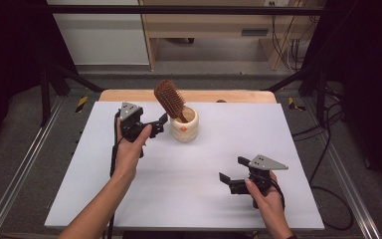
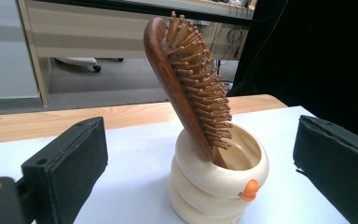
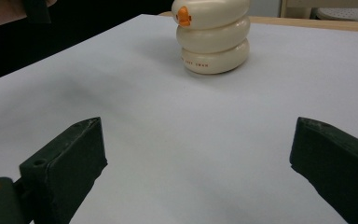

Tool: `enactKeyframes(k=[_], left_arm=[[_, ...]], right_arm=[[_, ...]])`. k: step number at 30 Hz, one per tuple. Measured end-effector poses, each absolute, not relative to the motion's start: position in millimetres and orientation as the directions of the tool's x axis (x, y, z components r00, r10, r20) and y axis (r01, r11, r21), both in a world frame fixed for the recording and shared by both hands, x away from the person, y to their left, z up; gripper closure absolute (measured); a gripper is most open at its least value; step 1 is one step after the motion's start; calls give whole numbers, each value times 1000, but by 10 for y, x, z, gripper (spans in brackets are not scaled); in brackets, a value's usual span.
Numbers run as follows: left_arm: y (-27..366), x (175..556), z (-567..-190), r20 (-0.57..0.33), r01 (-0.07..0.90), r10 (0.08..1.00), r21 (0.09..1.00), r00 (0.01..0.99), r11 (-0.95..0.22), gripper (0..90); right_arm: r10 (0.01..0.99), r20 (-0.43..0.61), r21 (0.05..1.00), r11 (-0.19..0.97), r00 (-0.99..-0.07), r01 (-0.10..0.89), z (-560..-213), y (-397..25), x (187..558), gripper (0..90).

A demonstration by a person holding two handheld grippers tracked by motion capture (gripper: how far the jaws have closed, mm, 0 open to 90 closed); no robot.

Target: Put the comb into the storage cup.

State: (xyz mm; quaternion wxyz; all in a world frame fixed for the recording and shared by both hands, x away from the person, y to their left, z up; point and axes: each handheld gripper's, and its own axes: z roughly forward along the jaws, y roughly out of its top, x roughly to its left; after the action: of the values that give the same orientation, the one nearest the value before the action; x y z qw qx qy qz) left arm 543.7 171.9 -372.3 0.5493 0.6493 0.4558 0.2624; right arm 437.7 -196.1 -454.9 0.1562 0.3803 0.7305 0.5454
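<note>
The wooden hairbrush (image 2: 186, 88) stood tilted, handle down, in the cream holder (image 2: 219, 186) near the table's (image 1: 204, 199) far edge. Rigid, light, liable to tip; best gripped by its solid back. Left gripper (image 1: 154, 125) stood wide open beside it, empty; right gripper (image 1: 231, 175) likewise, near the front edge.

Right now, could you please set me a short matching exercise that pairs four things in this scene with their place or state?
Things:
1. brush
2. cup
3. left gripper
4. right gripper

Places or states:
A. open, low over the near right of the table
B. cream, ringed, with an orange spot
C. leaning, handle down inside the cup
D. open, just left of the cup

Pairs: 1-C, 2-B, 3-D, 4-A
</note>
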Motion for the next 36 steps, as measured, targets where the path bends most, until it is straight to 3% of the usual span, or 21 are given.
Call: enactKeyframes(k=[36], left_arm=[[2245,5137,-3485,-163,239,880,969,446,58,25]], right_arm=[[734,180,917,115,-654,381,-4543,-1965,4355,36]])
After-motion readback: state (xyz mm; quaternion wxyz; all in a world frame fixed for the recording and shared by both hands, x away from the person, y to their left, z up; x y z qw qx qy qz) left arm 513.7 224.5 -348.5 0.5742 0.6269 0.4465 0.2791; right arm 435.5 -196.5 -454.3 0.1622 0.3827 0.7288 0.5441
